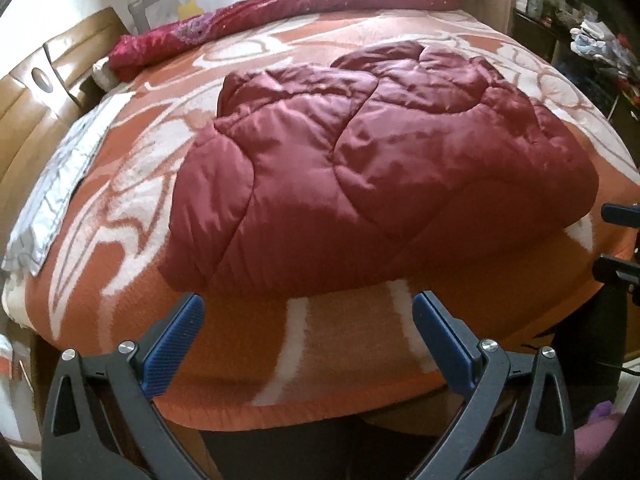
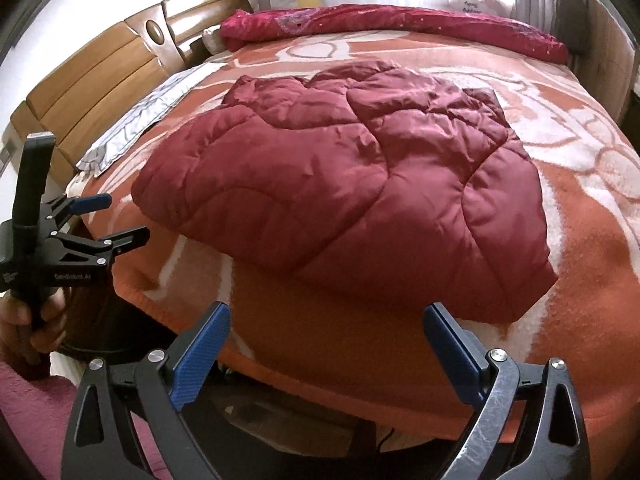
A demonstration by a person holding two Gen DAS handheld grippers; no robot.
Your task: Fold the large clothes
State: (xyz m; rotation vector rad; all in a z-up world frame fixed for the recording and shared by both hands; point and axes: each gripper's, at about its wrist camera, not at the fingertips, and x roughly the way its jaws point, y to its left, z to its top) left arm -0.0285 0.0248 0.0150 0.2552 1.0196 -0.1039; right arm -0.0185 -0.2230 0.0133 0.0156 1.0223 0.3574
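Maroon quilted jacket (image 1: 360, 164) lies folded on the orange-and-white blanket (image 1: 348, 344), near the bed's front edge. Left gripper (image 1: 308, 308) hovers before the hem, jaws spread, holding nothing.

From the right wrist, the right gripper (image 2: 328, 320) is likewise spread and empty short of the jacket; "GenRobot.AI" is printed on the left gripper's body.

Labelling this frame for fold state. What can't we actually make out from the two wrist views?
- Underside and layers of the red quilted jacket: hidden by its own top surface in both views; sleeves and fold count unclear.
- Right gripper in the left wrist view: cut off by the right edge.
- Shelf clutter, left wrist view: too small and blurred.
- Printed text behind the bed, right wrist view: too small and overexposed.
- Left gripper: seen side-on.
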